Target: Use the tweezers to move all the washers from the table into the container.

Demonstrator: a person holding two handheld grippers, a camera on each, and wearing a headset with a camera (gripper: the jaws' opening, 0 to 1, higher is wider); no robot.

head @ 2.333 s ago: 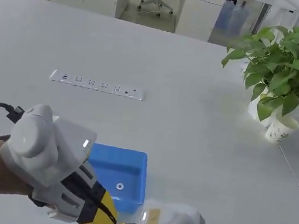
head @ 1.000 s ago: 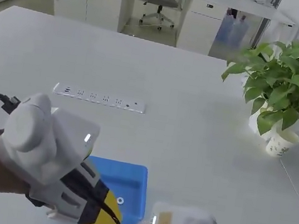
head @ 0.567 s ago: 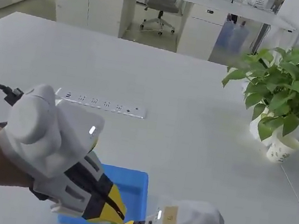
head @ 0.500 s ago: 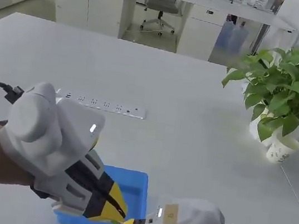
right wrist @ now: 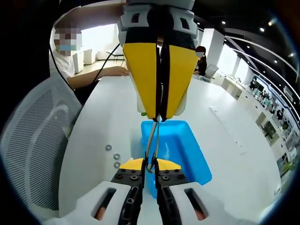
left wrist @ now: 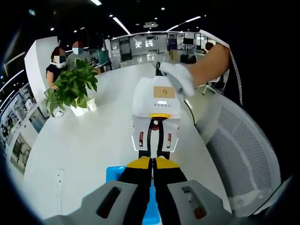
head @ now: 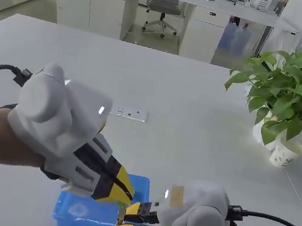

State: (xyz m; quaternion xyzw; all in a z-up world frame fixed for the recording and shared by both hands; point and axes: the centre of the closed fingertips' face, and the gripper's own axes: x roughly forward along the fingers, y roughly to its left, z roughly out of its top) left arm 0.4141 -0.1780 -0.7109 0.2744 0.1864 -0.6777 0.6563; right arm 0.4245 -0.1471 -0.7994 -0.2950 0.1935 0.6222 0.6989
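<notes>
Washers (right wrist: pixel 116 156) lay on the table (right wrist: pixel 93 126) at ten o'clock of the right gripper (right wrist: pixel 150 165), its jaws pinching the tweezers (right wrist: pixel 156 126). Beyond sat the blue container (right wrist: pixel 180 145), then the left gripper (right wrist: pixel 158 116), clamped on the tweezers' far end.

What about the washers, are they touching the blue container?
Apart. The right gripper view shows three washers on the table, with bare tabletop between them and the container.
</notes>
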